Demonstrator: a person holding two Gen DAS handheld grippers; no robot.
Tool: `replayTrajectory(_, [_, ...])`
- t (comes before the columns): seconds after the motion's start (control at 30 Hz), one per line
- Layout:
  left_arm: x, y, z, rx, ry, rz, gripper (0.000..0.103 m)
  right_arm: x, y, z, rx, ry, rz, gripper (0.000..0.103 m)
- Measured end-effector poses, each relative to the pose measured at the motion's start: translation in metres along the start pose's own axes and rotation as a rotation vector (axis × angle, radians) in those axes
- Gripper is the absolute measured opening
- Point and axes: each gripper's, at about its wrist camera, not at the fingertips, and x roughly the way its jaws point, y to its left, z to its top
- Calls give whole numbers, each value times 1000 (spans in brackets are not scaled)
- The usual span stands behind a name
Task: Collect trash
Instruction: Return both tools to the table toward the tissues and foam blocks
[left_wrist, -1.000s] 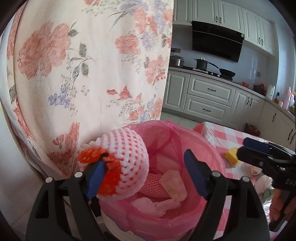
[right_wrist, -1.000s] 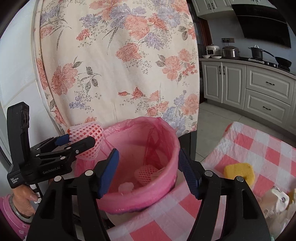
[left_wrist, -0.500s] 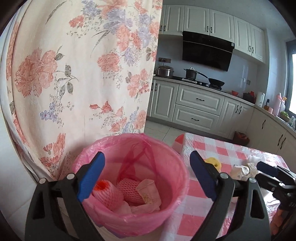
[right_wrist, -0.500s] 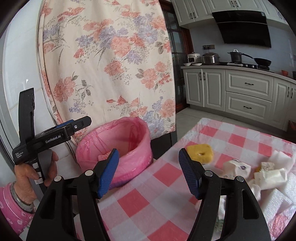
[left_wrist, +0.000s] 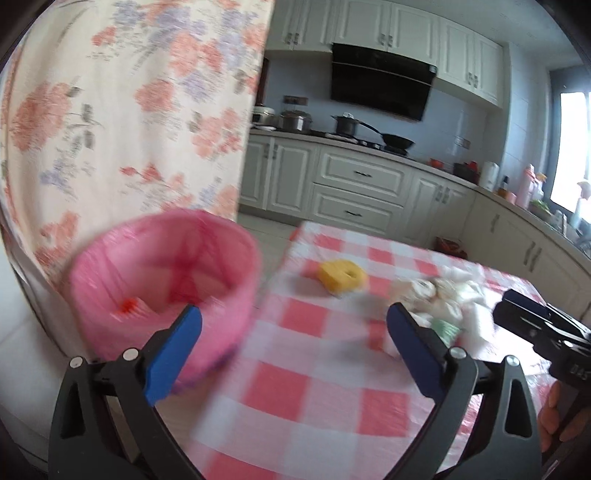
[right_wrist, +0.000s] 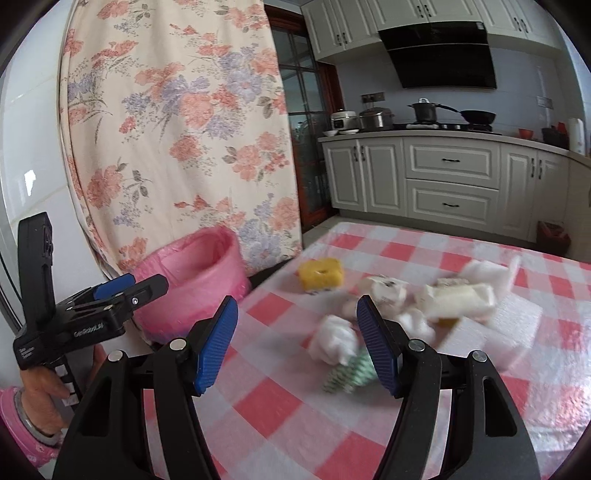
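Trash is partly collected: the pink-lined bin (left_wrist: 162, 291), just beyond the left gripper (left_wrist: 293, 345)'s left finger, holds a few pieces, one orange. Its jaws have just been opening and stand spread, nothing between them. Ahead of the right gripper (right_wrist: 297, 345), half spread and empty, a yellow sponge (right_wrist: 320, 273) and crumpled white wrappers (right_wrist: 436, 299) wait on the checked tablecloth (right_wrist: 280, 406).

Kitchen backdrop

A black range hood (right_wrist: 441, 53) hangs on the far wall. Below it, a pot (right_wrist: 424, 110) and a frying pan (right_wrist: 478, 116) sit on the counter above white cabinets (right_wrist: 450, 177). Left of the hood hangs a flowered curtain (right_wrist: 177, 129).
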Motion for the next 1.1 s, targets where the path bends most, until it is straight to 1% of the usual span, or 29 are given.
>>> replayTrajectory(0.2, [11, -57, -22, 67, 32, -43, 97, -18, -34, -25, 31, 49, -131, 64])
replayTrajectory(0.33, [23, -79, -31, 82, 55, -55, 97, -24, -53, -37, 53, 77, -189, 64])
replayTrajectory(0.5, [40, -100, -39, 123, 84, -51, 97, -25, -71, -51, 76, 114, -252, 64])
replayTrajectory(0.73, [54, -107, -40, 167, 69, -64, 97, -12, -83, -59, 107, 139, -287, 64])
replayTrajectory(0.9, [68, -100, -32, 126, 77, -76, 97, 4, -84, -57, 118, 161, -313, 64])
replayTrajectory(1.0, [74, -96, -34, 102, 89, -73, 97, 19, -84, -55, 122, 181, -345, 64])
replayTrajectory(1.1, [74, -96, -36, 113, 81, -66, 97, 33, -86, -52, 132, 205, -375, 64])
